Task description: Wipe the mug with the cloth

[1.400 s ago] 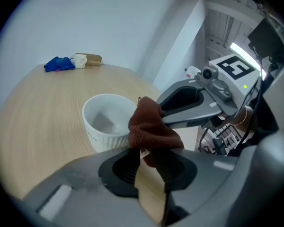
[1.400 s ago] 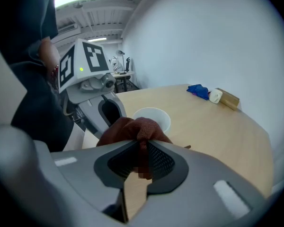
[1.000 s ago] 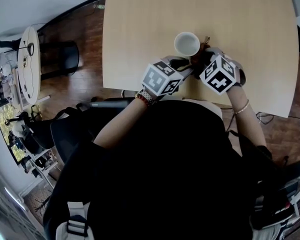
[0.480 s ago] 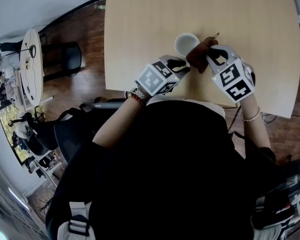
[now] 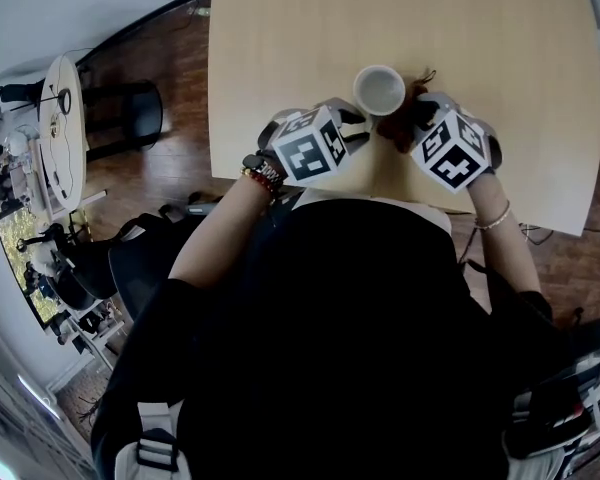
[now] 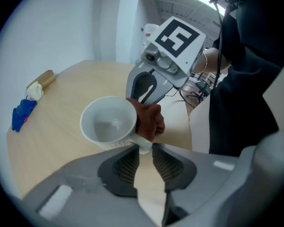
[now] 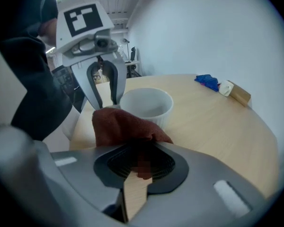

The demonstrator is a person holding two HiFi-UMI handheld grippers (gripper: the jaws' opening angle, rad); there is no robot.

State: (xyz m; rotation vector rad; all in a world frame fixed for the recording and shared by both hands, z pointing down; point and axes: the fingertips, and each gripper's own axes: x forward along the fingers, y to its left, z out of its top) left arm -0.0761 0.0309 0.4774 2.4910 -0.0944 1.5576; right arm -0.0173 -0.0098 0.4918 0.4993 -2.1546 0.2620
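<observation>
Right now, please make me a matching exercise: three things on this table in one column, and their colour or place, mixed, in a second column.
1. mug
2. cloth
3. small lump at the far edge

A. blue
B. reddish-brown, clamped in the right tongs
C. white, handle between the left tongs

Pairs: 1-C, 2-B, 3-A.
</observation>
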